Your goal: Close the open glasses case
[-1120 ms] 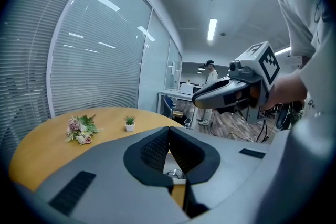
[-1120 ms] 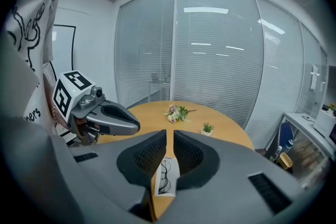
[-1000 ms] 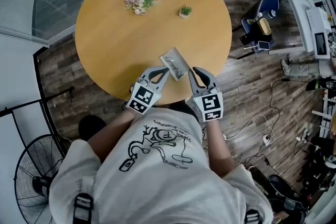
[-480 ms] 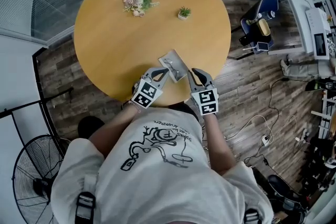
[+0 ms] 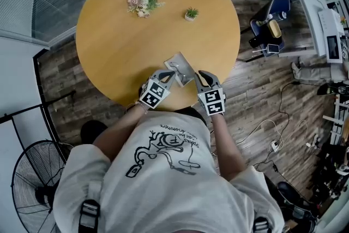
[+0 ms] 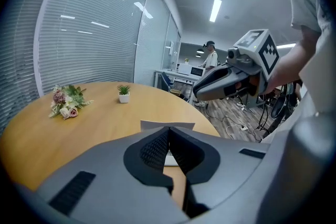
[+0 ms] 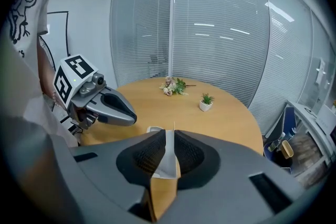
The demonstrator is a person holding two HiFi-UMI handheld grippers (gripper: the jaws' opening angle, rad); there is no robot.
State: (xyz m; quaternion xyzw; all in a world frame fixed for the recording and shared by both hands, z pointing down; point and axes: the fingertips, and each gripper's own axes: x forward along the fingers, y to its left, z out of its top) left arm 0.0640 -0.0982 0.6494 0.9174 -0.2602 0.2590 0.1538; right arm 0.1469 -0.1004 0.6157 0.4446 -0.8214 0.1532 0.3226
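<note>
The glasses case (image 5: pixel 179 66) sits near the 6 o'clock edge of the table (image 5: pixel 120 46), and I judge it still open, with its lid (image 7: pixel 167 155) upright. Your right gripper (image 5: pixel 199 75), at the case's 4 o'clock, has its jaws nearly together around that lid. Your left gripper (image 5: pixel 170 76), at 7 o'clock, has its tips pressed together, gripping nothing visible. Folding the lid down remains
</note>
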